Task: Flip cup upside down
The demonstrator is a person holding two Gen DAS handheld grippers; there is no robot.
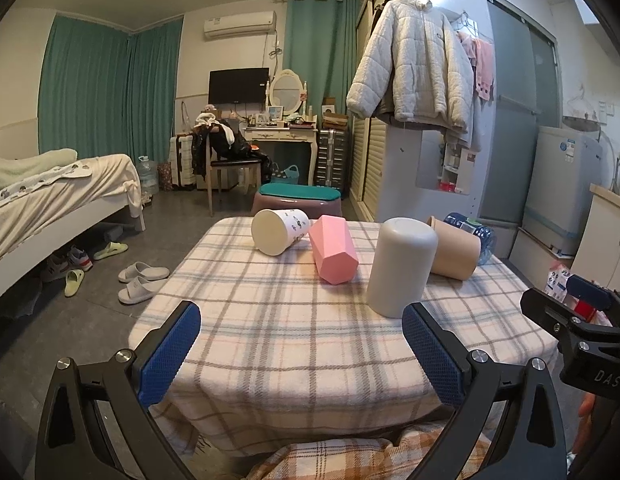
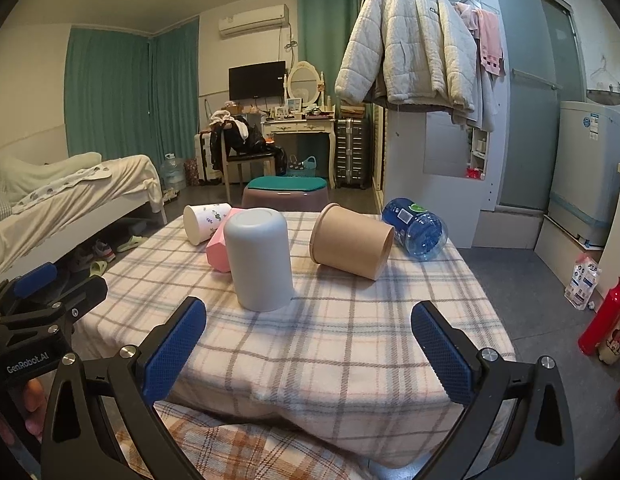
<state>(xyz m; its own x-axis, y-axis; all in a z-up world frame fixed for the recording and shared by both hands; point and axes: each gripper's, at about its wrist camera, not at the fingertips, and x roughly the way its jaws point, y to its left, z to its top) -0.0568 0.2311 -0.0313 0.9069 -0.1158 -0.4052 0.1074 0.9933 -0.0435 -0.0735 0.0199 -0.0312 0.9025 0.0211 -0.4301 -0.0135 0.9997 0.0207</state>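
Observation:
A grey cup (image 1: pixel 400 266) (image 2: pixel 259 258) stands upside down on the plaid table (image 1: pixel 285 340) (image 2: pixel 350 344). A pink faceted cup (image 1: pixel 334 254) (image 2: pixel 218 250), a white patterned cup (image 1: pixel 278 230) (image 2: pixel 205 222) and a brown paper cup (image 1: pixel 456 252) (image 2: pixel 352 240) lie on their sides behind it. My left gripper (image 1: pixel 301 354) is open and empty, near the table's front edge, short of the grey cup. My right gripper (image 2: pixel 310 354) is open and empty, also near the front edge.
A blue water jug (image 2: pixel 416 234) (image 1: pixel 476 234) lies at the table's far right corner. A purple stool (image 1: pixel 297 200) stands behind the table. A bed (image 1: pixel 57 208) is on the left, a red bottle (image 2: pixel 602 316) on the floor at right.

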